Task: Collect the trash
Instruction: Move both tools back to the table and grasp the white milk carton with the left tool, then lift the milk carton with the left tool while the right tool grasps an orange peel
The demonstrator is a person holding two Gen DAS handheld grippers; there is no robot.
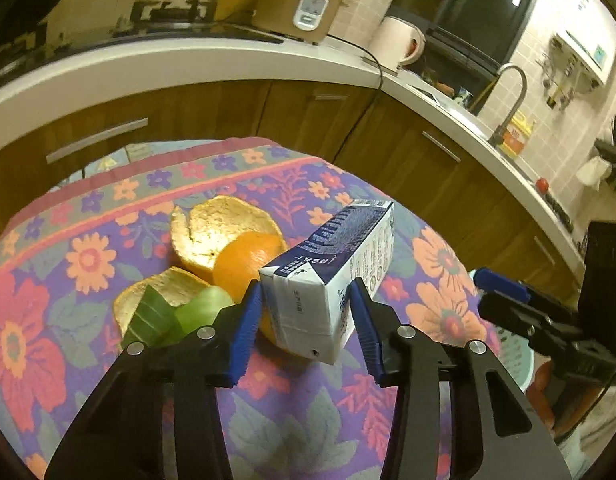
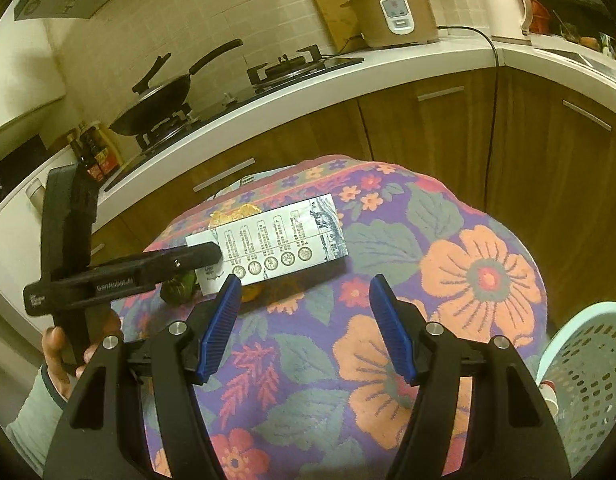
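A blue-and-white drink carton (image 1: 332,276) lies tilted on orange peels (image 1: 220,228) and a green scrap (image 1: 176,312) on the flowered tablecloth (image 1: 68,264). My left gripper (image 1: 306,300) has its blue pads on both sides of the carton's near end, closed on it. In the right wrist view the carton (image 2: 276,248) lies ahead with the left gripper (image 2: 196,258) clamped on its left end. My right gripper (image 2: 304,300) is open and empty, above the cloth just short of the carton.
A pale perforated plastic basket (image 2: 588,364) stands at the table's right edge, also low right in the left wrist view (image 1: 516,356). Behind the table run wooden cabinets (image 1: 308,112) and a white counter with a rice cooker (image 2: 396,8), kettle (image 2: 506,6), stove and pan (image 2: 156,100).
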